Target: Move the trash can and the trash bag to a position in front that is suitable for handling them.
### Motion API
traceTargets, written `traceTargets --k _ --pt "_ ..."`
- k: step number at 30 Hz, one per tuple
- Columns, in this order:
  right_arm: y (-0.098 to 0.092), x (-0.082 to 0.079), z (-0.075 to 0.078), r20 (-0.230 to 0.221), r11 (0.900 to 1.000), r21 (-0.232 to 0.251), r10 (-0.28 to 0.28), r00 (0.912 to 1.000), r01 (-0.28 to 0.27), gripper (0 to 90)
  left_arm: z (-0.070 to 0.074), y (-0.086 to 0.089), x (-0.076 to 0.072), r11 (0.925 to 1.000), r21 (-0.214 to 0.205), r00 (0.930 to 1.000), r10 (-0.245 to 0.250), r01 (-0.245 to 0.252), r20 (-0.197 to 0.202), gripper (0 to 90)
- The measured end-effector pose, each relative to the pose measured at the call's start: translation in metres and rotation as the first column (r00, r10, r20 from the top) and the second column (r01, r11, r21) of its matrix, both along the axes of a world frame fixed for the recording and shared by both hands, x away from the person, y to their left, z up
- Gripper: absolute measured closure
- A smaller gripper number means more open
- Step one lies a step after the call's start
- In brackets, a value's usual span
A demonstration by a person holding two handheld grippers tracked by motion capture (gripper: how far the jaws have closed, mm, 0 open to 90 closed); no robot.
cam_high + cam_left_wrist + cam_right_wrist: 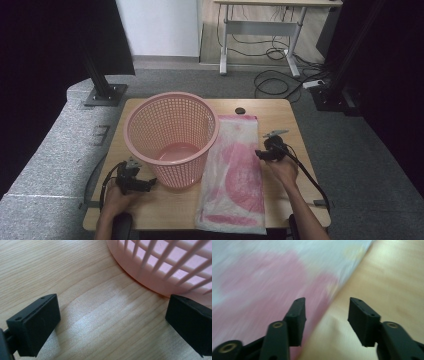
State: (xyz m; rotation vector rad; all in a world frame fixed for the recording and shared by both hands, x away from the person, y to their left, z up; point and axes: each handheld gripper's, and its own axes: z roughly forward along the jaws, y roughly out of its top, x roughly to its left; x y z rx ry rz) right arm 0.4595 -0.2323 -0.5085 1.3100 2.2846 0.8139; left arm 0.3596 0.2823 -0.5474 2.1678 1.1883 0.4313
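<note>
Down at the near left, left gripper (150, 183) sits on the table (170, 210), jaws spread wide and empty, tips right by the base of the pink mesh basket (171, 137). Moving right, the pink-and-white plastic bag (234, 175) lies flat just beside the basket. Right gripper (260, 154) hovers at the bag's right edge, jaws parted, nothing pinched. Risk from here: thin film flat on wood could slip out, or a one-layer pinch drags the bag askew.
</note>
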Motion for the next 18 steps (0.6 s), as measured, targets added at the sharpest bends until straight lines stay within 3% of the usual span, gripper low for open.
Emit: traceTargets --k 2,3,4,7,10,13,18 --pt "0.007 0.024 -0.011 -0.035 0.9992 -0.003 -0.039 0.9986 0.039 45.8 0.000 0.000 0.000 1.0000 -0.001 1.0000 -0.002 0.002 0.000 0.0" --pt "0.007 0.024 -0.011 -0.035 0.9992 -0.003 -0.039 0.9986 0.039 45.8 0.000 0.000 0.000 1.0000 0.000 1.0000 -0.003 0.003 0.000 0.0" --pt "0.012 0.030 -0.020 -0.065 0.9989 -0.001 -0.047 0.9968 0.047 63.5 0.000 0.000 0.000 1.0000 -0.001 1.0000 -0.003 0.003 0.000 0.0" --pt "0.013 0.029 -0.025 -0.060 0.9990 0.025 -0.035 0.9976 0.036 84.5 0.000 0.000 0.000 1.0000 0.000 1.0000 -0.005 0.005 0.000 0.0" --pt "0.008 0.023 -0.024 -0.053 0.9996 -0.003 -0.029 0.9982 0.028 88.1 0.000 0.000 0.000 1.0000 0.000 1.0000 -0.008 0.008 0.000 0.0" --pt "-0.002 0.017 -0.024 -0.058 0.9993 0.010 -0.035 0.9977 0.036 88.2 0.000 0.000 0.000 1.0000 0.000 1.0000 -0.009 0.009 0.000 0.0" --pt "-0.048 -0.013 -0.022 -0.047 0.9947 -0.027 -0.101 0.9938 0.100 88.1 0.000 0.000 0.000 1.0000 -0.001 1.0000 -0.009 0.009 0.000 0.0"
